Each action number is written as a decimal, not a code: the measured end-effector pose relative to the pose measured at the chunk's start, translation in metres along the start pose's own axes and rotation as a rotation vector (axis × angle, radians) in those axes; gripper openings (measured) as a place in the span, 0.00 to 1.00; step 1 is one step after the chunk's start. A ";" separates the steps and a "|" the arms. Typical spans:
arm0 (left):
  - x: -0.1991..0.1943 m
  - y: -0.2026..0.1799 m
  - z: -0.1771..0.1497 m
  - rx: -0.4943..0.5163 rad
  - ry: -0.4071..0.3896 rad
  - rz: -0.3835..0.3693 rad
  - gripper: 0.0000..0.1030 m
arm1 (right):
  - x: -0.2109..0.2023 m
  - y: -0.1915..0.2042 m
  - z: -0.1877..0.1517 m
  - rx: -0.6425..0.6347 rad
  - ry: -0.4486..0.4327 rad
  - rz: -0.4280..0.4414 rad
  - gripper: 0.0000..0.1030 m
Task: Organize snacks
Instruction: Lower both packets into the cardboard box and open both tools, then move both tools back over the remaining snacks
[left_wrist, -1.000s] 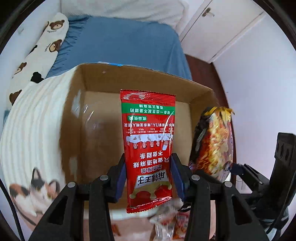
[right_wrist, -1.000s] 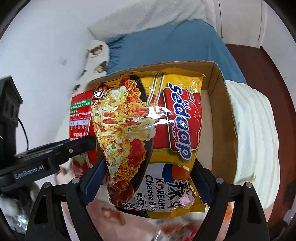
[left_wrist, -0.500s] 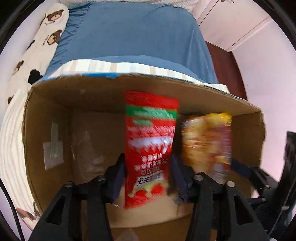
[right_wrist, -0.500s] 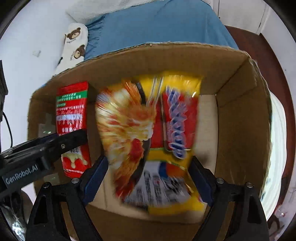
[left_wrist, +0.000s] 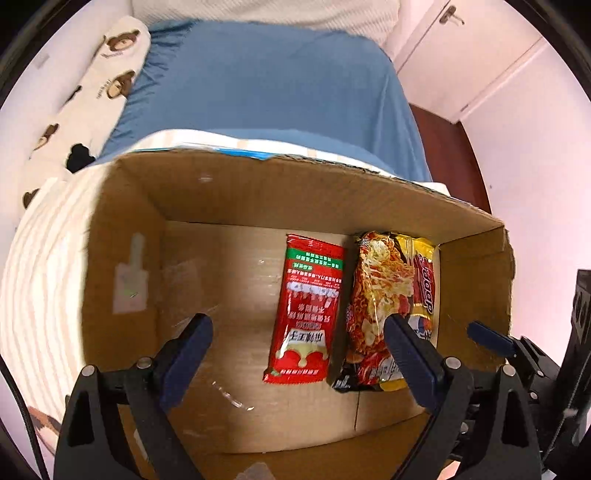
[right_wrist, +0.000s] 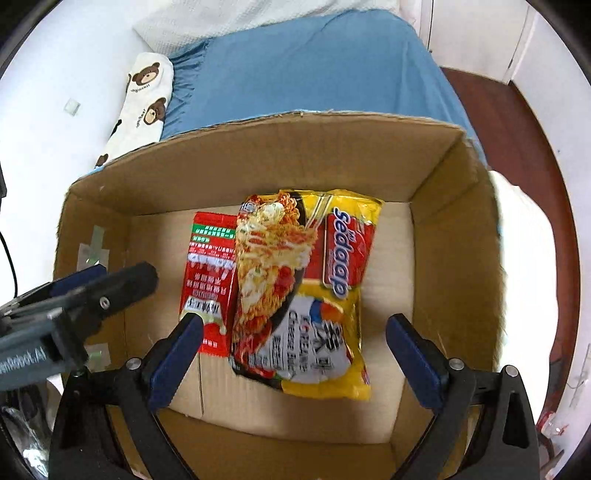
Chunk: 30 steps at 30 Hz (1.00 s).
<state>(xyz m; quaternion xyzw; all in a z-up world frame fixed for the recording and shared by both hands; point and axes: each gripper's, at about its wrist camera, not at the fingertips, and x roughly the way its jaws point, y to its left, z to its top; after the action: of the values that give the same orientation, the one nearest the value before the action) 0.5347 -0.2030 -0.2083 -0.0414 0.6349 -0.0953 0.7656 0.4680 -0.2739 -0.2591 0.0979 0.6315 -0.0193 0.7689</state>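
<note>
Blue bed (left_wrist: 266, 85) behind, under a striped blanket (left_wrist: 44, 280). Cardboard box (left_wrist: 314, 192) on the blanket, open at the top, holding both snacks flat on its floor. Noodle pack (right_wrist: 306, 291), yellow and red, lying right of centre, long axis running from near wall to far wall, printing upside down to the right wrist camera, so its top edge probably toward the near wall. Red sachet (left_wrist: 308, 310) just left of it, same axis, green band at the far end; the two touching or slightly overlapping along their long edges, hard to tell which.

Left gripper (left_wrist: 295, 354) above the sachet, fingers (left_wrist: 188, 347) spread wide, nothing between them. Right gripper (right_wrist: 295, 354) above the noodle pack, likewise spread wide and empty.

Release apparently complete, so next: straight lift out of the box, fingers kept wide, clear of the near wall and of the crinkly wrapper edges. Worth avoiding any sideways sweep, since light packs slide easily on cardboard. Room at the left of the box floor for more snacks, best laid parallel to these two.
</note>
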 end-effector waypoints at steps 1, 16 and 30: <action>-0.007 0.000 -0.006 0.002 -0.019 0.000 0.92 | -0.006 0.002 -0.005 -0.004 -0.015 -0.007 0.98; -0.094 -0.013 -0.100 0.088 -0.236 0.121 0.92 | -0.097 0.020 -0.095 -0.044 -0.236 -0.036 0.98; -0.156 -0.023 -0.179 0.089 -0.343 0.117 0.92 | -0.174 0.021 -0.173 -0.014 -0.338 0.024 0.98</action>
<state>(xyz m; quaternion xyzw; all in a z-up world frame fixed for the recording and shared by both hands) 0.3293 -0.1840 -0.0881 0.0138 0.4917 -0.0703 0.8678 0.2693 -0.2395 -0.1186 0.0956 0.4922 -0.0219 0.8649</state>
